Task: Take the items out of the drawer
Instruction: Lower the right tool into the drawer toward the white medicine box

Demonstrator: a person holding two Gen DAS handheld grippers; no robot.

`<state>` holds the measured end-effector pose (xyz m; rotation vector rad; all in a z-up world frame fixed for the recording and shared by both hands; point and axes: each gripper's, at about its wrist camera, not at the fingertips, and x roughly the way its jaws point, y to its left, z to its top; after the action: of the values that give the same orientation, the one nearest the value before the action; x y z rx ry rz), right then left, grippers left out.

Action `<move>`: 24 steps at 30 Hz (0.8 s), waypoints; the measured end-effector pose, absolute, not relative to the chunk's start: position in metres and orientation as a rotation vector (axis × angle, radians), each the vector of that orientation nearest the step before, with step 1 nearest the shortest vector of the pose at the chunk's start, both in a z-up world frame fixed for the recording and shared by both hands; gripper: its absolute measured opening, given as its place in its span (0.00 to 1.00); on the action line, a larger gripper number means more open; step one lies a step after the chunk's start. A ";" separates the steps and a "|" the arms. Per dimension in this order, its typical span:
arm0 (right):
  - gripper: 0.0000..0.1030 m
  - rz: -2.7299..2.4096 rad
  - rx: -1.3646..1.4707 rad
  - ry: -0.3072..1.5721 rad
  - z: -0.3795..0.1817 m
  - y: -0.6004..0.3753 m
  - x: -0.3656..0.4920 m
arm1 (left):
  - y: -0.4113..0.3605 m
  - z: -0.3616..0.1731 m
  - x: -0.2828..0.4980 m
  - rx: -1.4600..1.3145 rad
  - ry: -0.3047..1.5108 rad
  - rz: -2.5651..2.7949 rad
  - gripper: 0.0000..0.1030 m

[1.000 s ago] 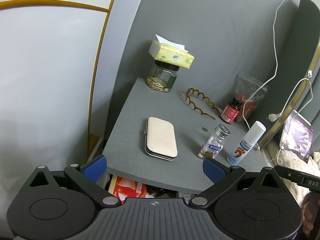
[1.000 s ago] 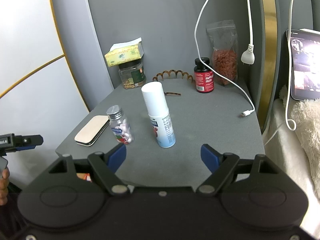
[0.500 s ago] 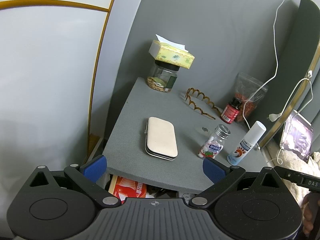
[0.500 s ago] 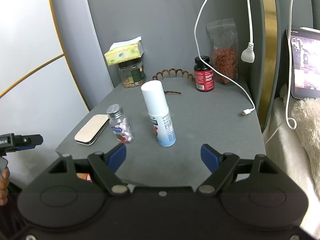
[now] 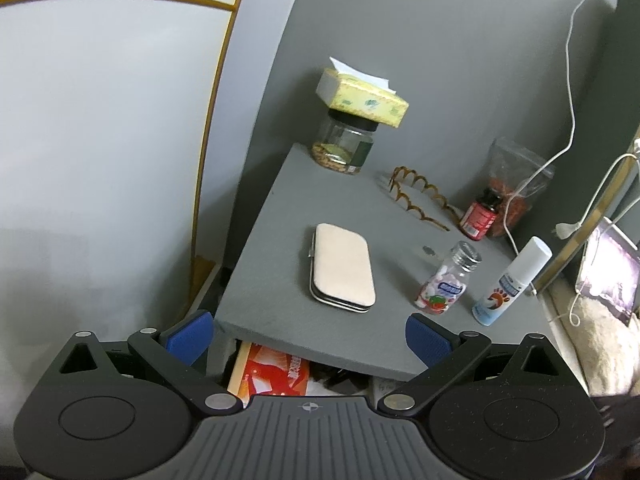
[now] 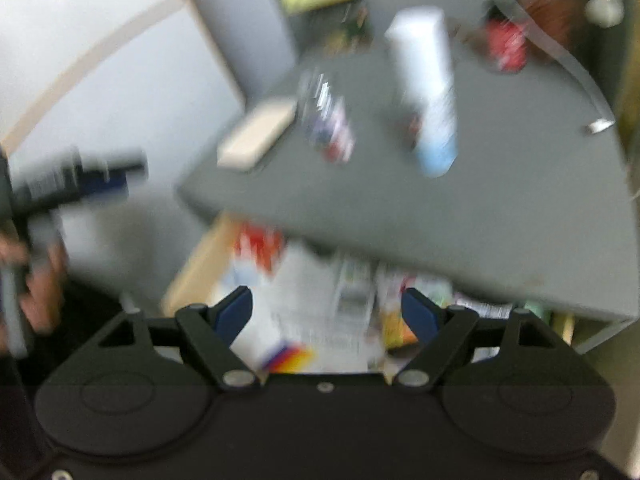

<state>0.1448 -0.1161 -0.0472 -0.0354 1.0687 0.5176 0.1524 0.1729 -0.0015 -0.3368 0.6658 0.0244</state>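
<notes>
Step in hand: reaching for the next item. Right claw (image 6: 327, 312) wide open, empty, aimed into the open drawer (image 6: 320, 304) beneath the tabletop (image 6: 480, 208); contents blurred, seemingly boxes. Left claw (image 5: 307, 334) open, empty, red packet (image 5: 276, 372) at its 6 o'clock. Next: settle over one item, close.

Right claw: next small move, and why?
Probably ease the right claw further down into the open drawer toward the white box below it. Its jaws are open and empty, nothing is gripped yet, and the blurred view shows drawer contents directly between the fingers, under the tabletop edge.
</notes>
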 end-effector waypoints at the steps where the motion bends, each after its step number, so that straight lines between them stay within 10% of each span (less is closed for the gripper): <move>1: 0.76 0.484 -0.026 1.121 -0.057 -0.112 0.150 | 0.173 -0.002 0.152 -0.336 0.667 0.026 0.98; 24: 0.67 0.172 0.499 1.534 -0.178 -0.142 0.183 | 0.179 0.001 0.154 -0.371 0.663 0.009 0.98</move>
<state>0.1827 -0.1418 -0.1781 0.4986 1.5341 0.1717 0.1544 0.1787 0.0007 -0.3710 0.6635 0.0091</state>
